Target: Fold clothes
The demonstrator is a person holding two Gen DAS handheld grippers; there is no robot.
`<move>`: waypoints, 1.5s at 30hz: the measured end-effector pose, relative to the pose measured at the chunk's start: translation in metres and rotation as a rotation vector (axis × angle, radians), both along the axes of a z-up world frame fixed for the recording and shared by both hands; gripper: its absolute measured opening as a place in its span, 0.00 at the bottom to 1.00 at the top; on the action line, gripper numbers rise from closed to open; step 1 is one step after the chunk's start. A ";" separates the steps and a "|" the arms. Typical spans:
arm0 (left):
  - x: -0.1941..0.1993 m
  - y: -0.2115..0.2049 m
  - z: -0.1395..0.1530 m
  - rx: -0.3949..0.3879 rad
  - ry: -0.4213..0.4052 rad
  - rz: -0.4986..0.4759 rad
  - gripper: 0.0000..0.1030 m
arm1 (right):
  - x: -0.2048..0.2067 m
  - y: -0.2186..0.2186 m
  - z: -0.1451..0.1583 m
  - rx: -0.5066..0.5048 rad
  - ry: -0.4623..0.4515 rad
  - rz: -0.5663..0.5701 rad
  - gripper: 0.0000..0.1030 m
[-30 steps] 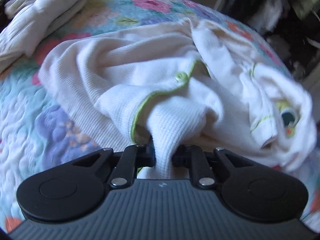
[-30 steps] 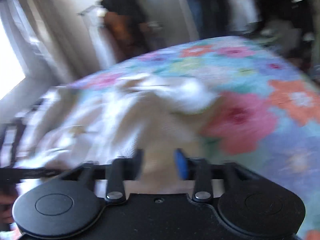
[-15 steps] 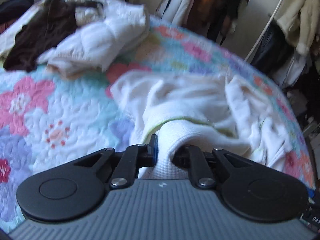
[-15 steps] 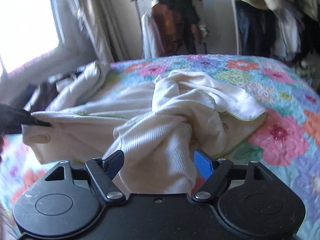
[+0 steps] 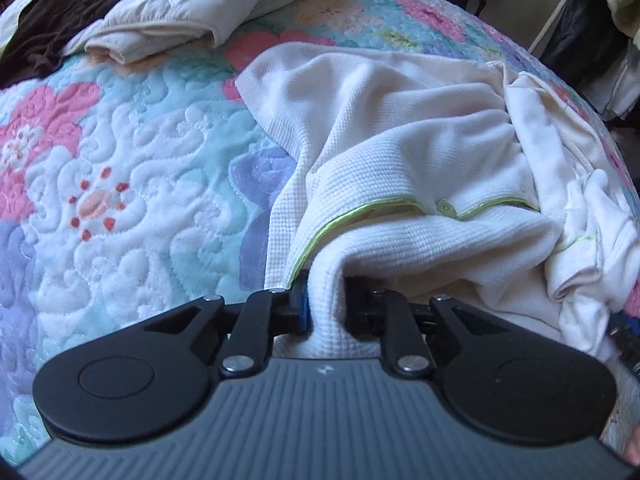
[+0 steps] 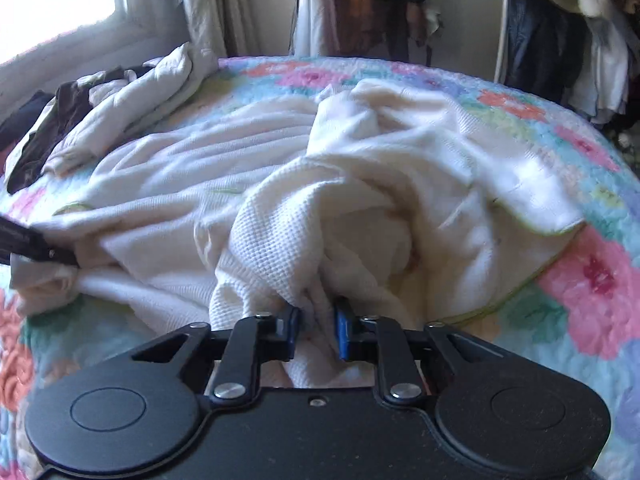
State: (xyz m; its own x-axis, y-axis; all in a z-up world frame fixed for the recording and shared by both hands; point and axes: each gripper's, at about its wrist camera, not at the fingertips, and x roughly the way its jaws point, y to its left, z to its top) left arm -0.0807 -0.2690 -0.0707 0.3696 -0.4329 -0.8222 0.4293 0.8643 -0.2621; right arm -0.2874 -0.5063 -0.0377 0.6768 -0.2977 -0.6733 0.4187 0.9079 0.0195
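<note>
So both tongs have the cream waffle-knit garment with lime-green trim (image 5: pixel 400 152) bunched on the floral quilted bed (image 5: pixel 120 184): left tongs (image 5: pixel 325 300) easing slightly but gripping, right tongs (image 6: pixel 317 322) closing on a fold, probably to spread it flat.

No readable text or labels anywhere.

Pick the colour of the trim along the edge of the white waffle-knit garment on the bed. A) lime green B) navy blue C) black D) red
A: in the left wrist view, a thin lime-green trim runs along the edge of the white waffle-knit garment, past a small matching button; it lies on the floral quilt.
</note>
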 end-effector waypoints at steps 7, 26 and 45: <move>0.005 0.015 0.011 -0.067 0.030 0.069 0.14 | -0.064 -0.027 0.078 0.085 -0.122 -0.147 0.14; -0.008 0.045 0.049 -0.154 0.006 0.031 0.13 | -0.116 -0.034 0.079 -0.137 0.044 -0.280 0.03; -0.040 0.057 0.043 -0.017 0.061 -0.155 0.46 | -0.093 0.017 0.061 -0.046 0.068 -0.130 0.53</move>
State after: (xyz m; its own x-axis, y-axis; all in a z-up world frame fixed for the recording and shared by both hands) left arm -0.1211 -0.2119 -0.0276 0.2465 -0.4946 -0.8334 0.5402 0.7841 -0.3056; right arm -0.3806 -0.4890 0.0232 0.5839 -0.4113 -0.7000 0.5315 0.8454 -0.0534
